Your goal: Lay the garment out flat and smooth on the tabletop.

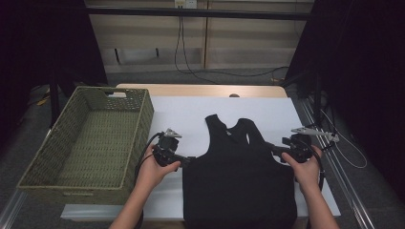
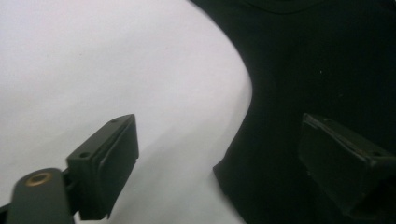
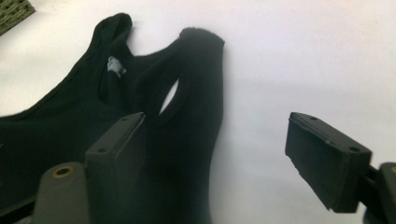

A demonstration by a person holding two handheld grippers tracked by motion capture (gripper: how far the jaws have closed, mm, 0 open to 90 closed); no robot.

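A black tank top (image 1: 239, 167) lies flat on the white sheet (image 1: 191, 114), straps pointing away from me. My left gripper (image 1: 187, 160) sits at its left side seam below the armhole. In the left gripper view the left gripper (image 2: 224, 158) is open, one jaw over the sheet and the other over the tank top (image 2: 327, 70), and the pads press on nothing. My right gripper (image 1: 275, 149) is at the right armhole. In the right gripper view the right gripper (image 3: 219, 158) stands open, its left jaw over the tank top (image 3: 60, 126) and its right jaw over the white sheet.
A green woven basket (image 1: 138, 129) stands empty at the left, its long side against the sheet. The wooden table edge (image 1: 200, 90) shows behind the sheet. Cables (image 1: 191, 71) run across the floor beyond the table.
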